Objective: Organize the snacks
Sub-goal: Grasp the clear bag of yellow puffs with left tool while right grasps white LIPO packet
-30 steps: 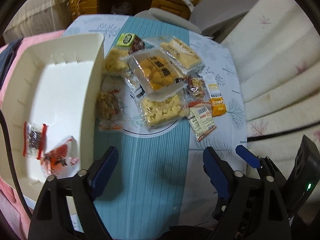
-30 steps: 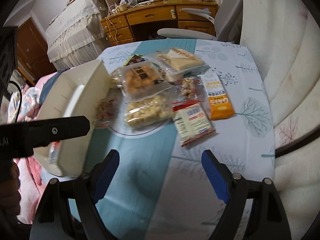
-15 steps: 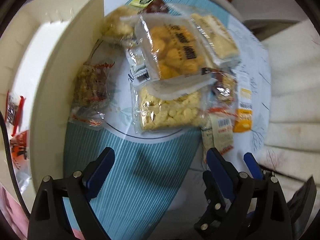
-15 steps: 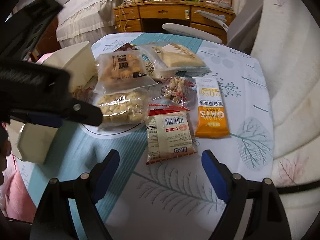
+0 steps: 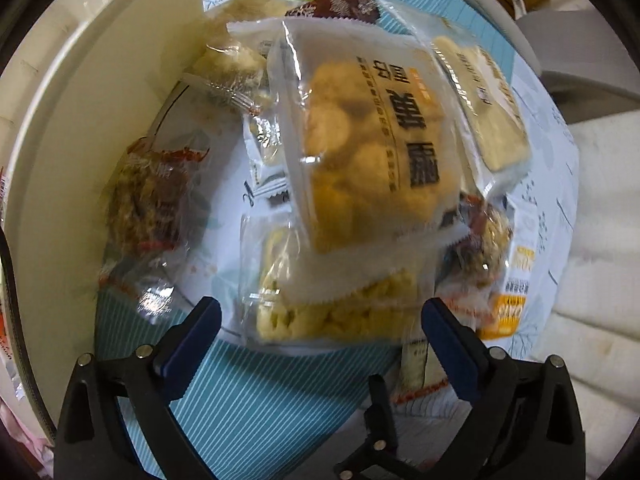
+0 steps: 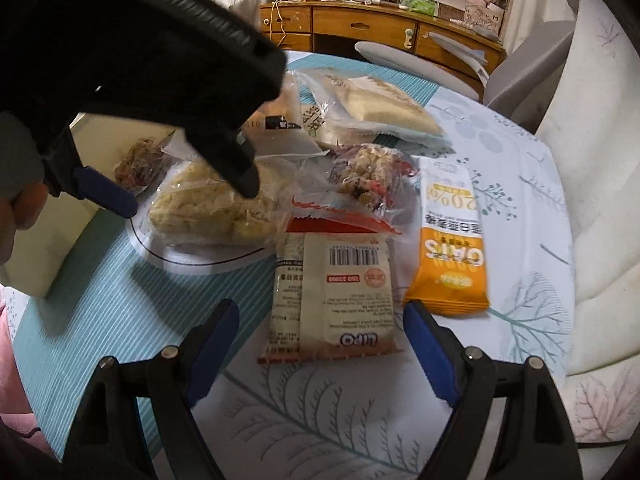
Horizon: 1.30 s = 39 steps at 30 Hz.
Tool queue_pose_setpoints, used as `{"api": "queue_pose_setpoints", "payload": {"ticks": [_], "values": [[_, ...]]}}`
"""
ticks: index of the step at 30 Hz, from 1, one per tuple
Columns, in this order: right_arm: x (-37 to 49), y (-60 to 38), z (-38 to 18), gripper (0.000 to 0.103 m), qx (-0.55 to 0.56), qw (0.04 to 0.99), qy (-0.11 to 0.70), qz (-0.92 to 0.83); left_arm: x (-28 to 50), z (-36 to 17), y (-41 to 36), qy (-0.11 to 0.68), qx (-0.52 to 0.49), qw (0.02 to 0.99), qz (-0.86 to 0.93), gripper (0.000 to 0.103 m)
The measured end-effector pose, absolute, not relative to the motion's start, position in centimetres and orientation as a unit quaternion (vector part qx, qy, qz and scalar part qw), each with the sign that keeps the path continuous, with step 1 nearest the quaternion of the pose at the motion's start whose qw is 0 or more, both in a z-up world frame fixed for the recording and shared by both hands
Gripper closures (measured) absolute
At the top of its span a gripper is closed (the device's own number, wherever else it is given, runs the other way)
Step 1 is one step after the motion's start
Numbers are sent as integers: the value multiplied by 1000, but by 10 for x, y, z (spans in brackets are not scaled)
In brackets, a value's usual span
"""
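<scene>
- Change vs a sec ago: both grippers have dropped in close over the snack pile; the white tray (image 5: 92,92), wide in view before w/ two small packs inside, now shows only its rim and wall at left.
- Left gripper (image 5: 320,324): jaws opening, nothing pinched; near edge of the yellow puffed-snack bag (image 5: 340,316) sits betw. the blue pads, not touching as far as I can tell.
- Right gripper (image 6: 320,340): jaws wide apart, empty; LIPO pack (image 6: 344,300) lies just ahead betw. the pads, flat on the tablecloth (image 6: 320,420).
- Meaning, prob.: each claw is lined up for its own pick, so the sorting into the tray is about to go on; most snacks are outside it, on the table.
- Materials: clear crinkly film bags, glossy, w/ serrated seals; cookie bag (image 5: 372,152) lies on top of the puffed one, lumpy and soft.
- Orange oats bar (image 6: 452,248): flat, stiff-looking foil wrapper, just beside the LIPO pack.
- Reddish-brown snack pack (image 5: 152,200): loose, wrinkled, next to the tray wall.
</scene>
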State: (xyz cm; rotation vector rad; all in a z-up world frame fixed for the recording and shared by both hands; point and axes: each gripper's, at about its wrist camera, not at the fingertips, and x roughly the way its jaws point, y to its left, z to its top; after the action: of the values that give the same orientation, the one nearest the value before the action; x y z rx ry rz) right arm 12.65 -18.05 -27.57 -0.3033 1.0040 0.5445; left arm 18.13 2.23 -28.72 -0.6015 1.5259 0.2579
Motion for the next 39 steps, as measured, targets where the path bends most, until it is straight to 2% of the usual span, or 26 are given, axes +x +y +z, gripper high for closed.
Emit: {"api": "queue_pose_setpoints", "payload": {"ticks": [9,18,23,27,29,39], "values": [[129,-173,-280,18,-145,831,471,259,195,-310,12,685,-275,664,118,1],[123,-172,-280,19,-144,831,471,259,201,-313,-10,680,-240,678,141,0],[121,-171,-277,31,-149,827,473,265,200,-312,-21,679,-227,681,155,3],[119,-173,-275,41,-154,821,480,268,192,-305,-23,680,-220,681,159,14],[118,-173,-274,46,-157,817,485,268,191,-303,-24,682,-220,680,153,16],[108,-172,-270,48,-166,799,515,262,146,-311,-5,724,-237,634,134,18]]}}
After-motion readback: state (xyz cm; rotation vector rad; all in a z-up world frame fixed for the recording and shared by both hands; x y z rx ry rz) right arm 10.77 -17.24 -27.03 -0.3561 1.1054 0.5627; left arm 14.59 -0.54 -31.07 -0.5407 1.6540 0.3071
